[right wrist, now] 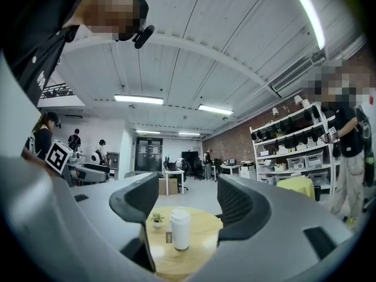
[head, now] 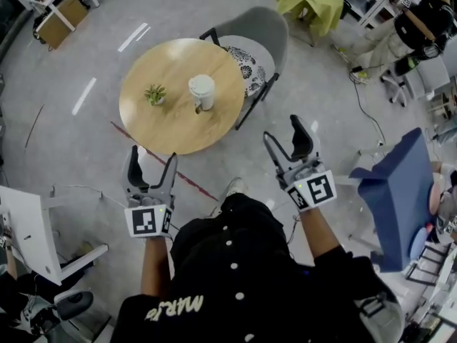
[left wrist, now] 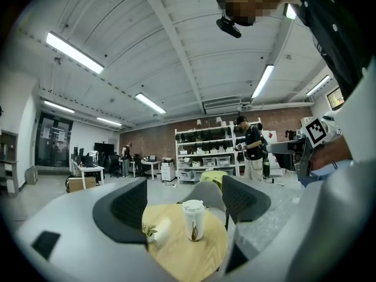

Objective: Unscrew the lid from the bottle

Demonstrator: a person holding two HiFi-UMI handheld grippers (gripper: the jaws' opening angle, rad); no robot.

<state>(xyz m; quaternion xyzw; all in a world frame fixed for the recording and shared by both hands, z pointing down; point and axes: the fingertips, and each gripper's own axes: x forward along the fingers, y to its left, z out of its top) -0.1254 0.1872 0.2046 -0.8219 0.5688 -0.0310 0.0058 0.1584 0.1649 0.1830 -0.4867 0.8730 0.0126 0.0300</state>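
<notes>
Grey floor fills the head view, and on it stands a round wooden table with a grey chair tucked in on its far side. We see the white bottle upright near the middle of the table, its lid on top. A small potted plant sits just beside it. We hold the left gripper and the right gripper low in front of us, short of the table and well apart from the bottle. Both have their fingers spread with nothing between them. A blue seat stands off to our right.

From the left gripper view, we look along two dark pads standing wide apart. In the gap between them, farther off, the table shows with the bottle and the plant on it; neither pad touches anything. Behind, shelves line a brick wall, and a person stands by them.

From the right gripper view, the fingers are likewise apart and bare. We see the bottle framed in the opening between them, upright on the table, lid on, with the plant just beyond it to the left. Desks and more people show in the background.
</notes>
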